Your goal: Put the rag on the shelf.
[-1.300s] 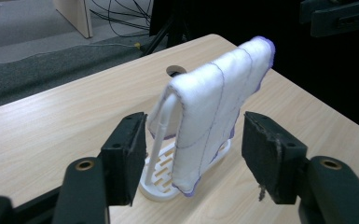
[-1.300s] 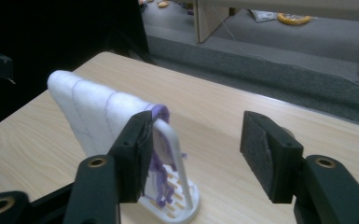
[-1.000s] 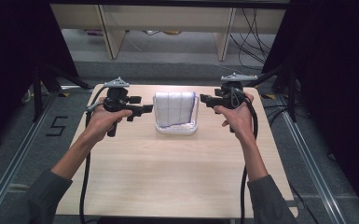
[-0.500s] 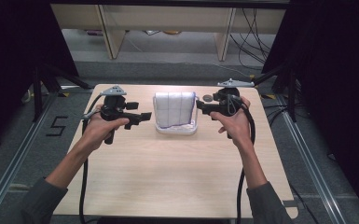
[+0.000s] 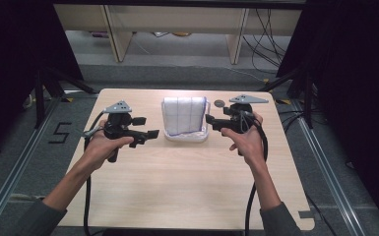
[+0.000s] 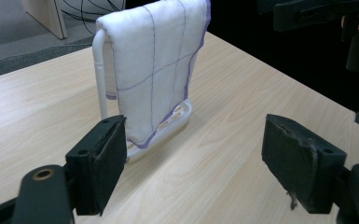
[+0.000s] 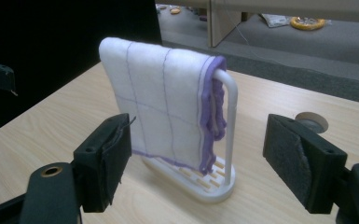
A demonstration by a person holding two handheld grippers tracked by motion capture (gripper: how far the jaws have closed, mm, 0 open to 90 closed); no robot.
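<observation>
A white cloth (image 5: 184,117) with thin purple grid lines and a purple hem hangs folded over a white rack (image 5: 187,136) that stands upright near the far middle of the wooden table (image 5: 177,191). The rack's top bar, and so the fold of the cloth, runs left to right across the table, while the two halves of the cloth drop straight down toward the slotted base. The left gripper (image 5: 145,133) is held in the person's left hand (image 5: 101,147) just left of the rack, its jaws pointing right toward the cloth and standing wide apart with nothing between them; in the left gripper view (image 6: 205,168) the cloth hangs ahead, closer to the left jaw, apart from both pads. The right gripper (image 5: 211,121), held in the right hand (image 5: 246,140), sits just right of the rack with its jaws aimed left at the cloth's end, also wide open and empty. In the right gripper view (image 7: 200,163) the cloth's layered purple edge shows beside the rack's white post, near the left jaw. A small round disc (image 5: 220,103) lies on the table behind the right gripper.
</observation>
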